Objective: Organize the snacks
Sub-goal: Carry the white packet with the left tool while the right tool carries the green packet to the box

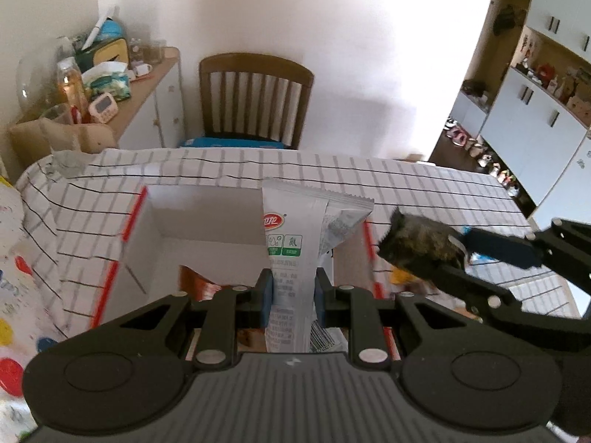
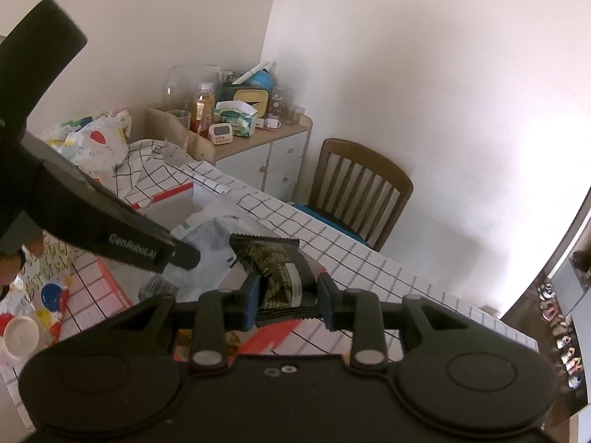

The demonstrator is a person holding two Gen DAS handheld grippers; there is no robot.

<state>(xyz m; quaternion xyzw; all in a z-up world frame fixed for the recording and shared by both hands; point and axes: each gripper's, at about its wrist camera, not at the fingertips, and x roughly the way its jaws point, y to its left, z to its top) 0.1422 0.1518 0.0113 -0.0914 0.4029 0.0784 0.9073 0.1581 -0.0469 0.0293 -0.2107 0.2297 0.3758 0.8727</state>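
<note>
My left gripper [image 1: 293,291] is shut on a white snack packet [image 1: 295,243] with a red logo and green marks, held upright above an open white cardboard box [image 1: 192,221] with red-striped flaps. My right gripper [image 2: 286,297] is shut on a black snack packet [image 2: 275,265] with gold print. In the left wrist view the right gripper [image 1: 424,258] comes in from the right with the dark packet [image 1: 417,240], over the box's right edge. In the right wrist view the left gripper [image 2: 184,254] reaches in from the left with the white packet [image 2: 210,247].
The box stands on a table with a white grid-pattern cloth [image 1: 424,184]. A wooden chair [image 1: 255,96] stands behind it, a cluttered sideboard [image 1: 147,85] at back left. A colourful printed bag [image 2: 92,144] and a white cup [image 2: 20,336] lie at the left. Orange packets [image 1: 201,284] lie in the box.
</note>
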